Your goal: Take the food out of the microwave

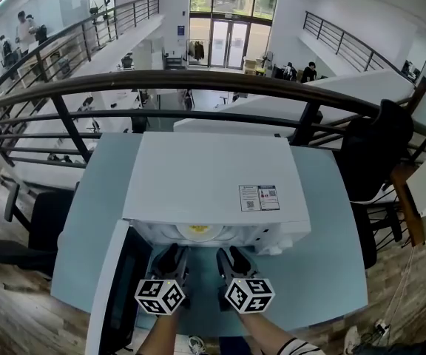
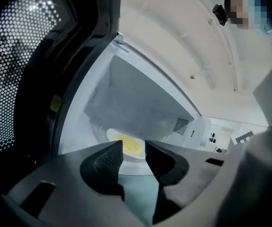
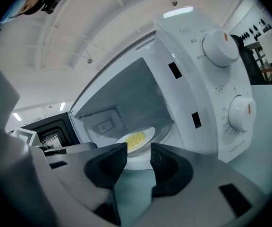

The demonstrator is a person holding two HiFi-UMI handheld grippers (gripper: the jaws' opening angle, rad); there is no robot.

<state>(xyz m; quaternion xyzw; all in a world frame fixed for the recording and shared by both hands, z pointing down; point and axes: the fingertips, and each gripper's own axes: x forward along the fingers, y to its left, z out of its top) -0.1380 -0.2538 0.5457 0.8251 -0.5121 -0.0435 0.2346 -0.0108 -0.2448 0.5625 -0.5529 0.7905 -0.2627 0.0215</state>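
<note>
A white microwave (image 1: 211, 176) stands on a pale blue table (image 1: 324, 220), its door (image 1: 120, 287) swung open to the left. Inside it, a white plate of yellow food (image 1: 198, 231) lies on the turntable. My left gripper (image 1: 173, 260) and right gripper (image 1: 232, 260) hover side by side just in front of the opening, both pointing in. In the left gripper view the left gripper (image 2: 133, 151) is open and empty, with the plate (image 2: 128, 144) beyond its tips. The right gripper (image 3: 139, 154) is likewise open, and the plate (image 3: 137, 139) lies ahead of it.
The open door (image 2: 22, 79) stands close on my left. The control panel with two knobs (image 3: 219, 48) sits on the microwave's right side. A dark railing (image 1: 198, 83) runs behind the table. Black chairs (image 1: 46, 217) flank the table on both sides.
</note>
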